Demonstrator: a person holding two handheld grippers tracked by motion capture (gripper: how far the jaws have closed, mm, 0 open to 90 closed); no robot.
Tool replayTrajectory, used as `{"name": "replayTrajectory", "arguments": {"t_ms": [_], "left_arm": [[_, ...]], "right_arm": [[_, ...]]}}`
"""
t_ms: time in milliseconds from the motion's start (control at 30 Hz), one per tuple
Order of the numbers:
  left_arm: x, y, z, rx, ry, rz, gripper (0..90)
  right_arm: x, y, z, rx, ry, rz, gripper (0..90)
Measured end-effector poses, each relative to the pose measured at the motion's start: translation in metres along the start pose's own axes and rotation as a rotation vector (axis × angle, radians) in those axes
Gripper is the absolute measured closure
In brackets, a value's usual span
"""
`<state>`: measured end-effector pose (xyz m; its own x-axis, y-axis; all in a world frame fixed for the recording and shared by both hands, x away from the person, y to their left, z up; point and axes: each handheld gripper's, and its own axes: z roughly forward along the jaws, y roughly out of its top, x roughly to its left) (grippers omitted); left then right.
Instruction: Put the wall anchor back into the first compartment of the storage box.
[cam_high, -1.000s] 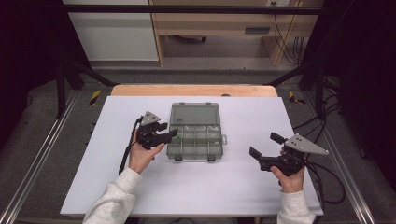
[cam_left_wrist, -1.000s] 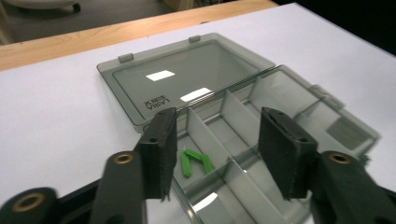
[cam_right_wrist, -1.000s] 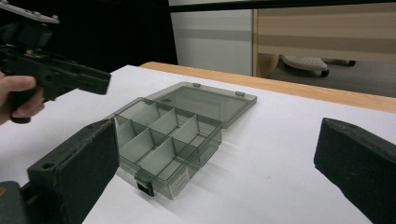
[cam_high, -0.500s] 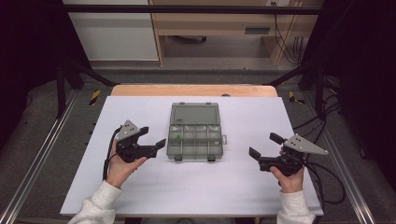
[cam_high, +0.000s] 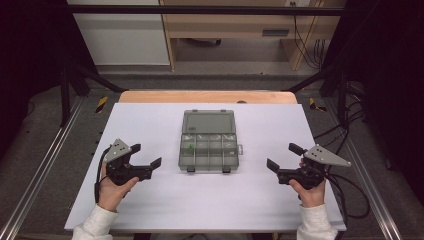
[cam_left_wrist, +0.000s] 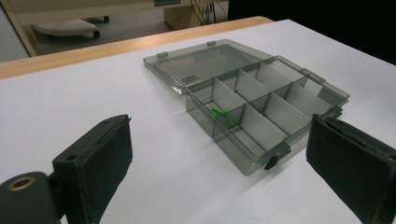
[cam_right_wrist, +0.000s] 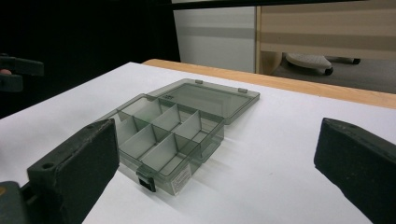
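Smoky plastic: a translucent grey, rectangular compartment box (cam_high: 208, 150) sits mid-table on the white table top (cam_high: 150, 210), its hinged lid (cam_high: 208, 121) flat open on the far side.
Contents: one small green piece (cam_left_wrist: 218, 111) in a compartment at the box's left end, hinge-side row (can't tell what it is); the rest look empty.
Left gripper (cam_high: 150, 156): jaws wide apart, gripping nothing, well off the box's left side.
Right gripper (cam_high: 281, 157): same deal, jaws spread and empty, well apart on the right.
Handling guess: light, stiff, thin-walled, probably slick on that smooth top, so it'd likely skate if nudged.
Where to grab: I'd pinch an outer side wall or the front edge by the two dark latches (cam_high: 207, 170); the lid hinge looks like the weak spot.
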<state>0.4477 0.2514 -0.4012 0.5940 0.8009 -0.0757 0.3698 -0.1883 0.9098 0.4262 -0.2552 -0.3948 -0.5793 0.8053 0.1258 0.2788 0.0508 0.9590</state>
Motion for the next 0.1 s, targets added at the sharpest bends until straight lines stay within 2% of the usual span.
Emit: {"name": "replayTrajectory", "arguments": {"t_ms": [100], "left_arm": [[0.001,-0.0022,-0.0027,-0.007,0.002,-0.005,7.3]], "right_arm": [[-0.0002,-0.0006,0.0003,0.001,-0.003,0.0,0.4]]}}
